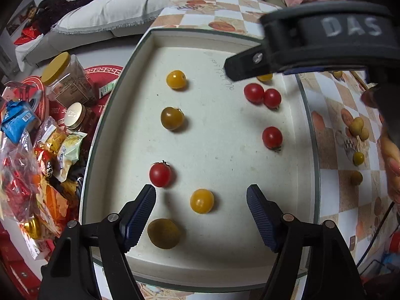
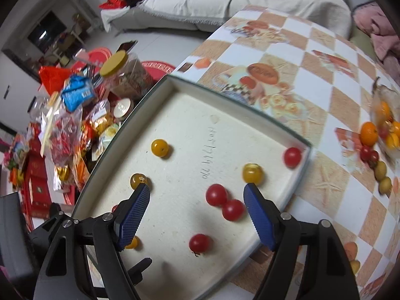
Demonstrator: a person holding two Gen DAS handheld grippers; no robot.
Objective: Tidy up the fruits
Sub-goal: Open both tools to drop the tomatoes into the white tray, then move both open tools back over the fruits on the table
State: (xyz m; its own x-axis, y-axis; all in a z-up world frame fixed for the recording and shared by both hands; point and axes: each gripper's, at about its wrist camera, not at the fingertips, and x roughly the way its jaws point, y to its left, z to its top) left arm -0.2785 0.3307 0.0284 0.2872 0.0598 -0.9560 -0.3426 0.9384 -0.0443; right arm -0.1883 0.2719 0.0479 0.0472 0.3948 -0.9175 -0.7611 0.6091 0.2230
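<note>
White tray (image 1: 250, 262) on counter (image 2: 325, 100) holds red, yellow cherry tomatoes (image 1: 202, 200); left gripper (image 1: 201, 195), right gripper (image 2: 197, 195) both spread, empty.

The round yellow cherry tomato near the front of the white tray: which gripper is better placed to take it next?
Probably the left gripper. It is open, and the round yellow cherry tomato lies between its fingertips in the white tray. The right gripper, also open, is nearer the two touching red tomatoes.

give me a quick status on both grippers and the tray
Left gripper open over a yellow tomato. Right gripper open, empty, over the tray. Red pair touching. Nothing blocking.
</note>
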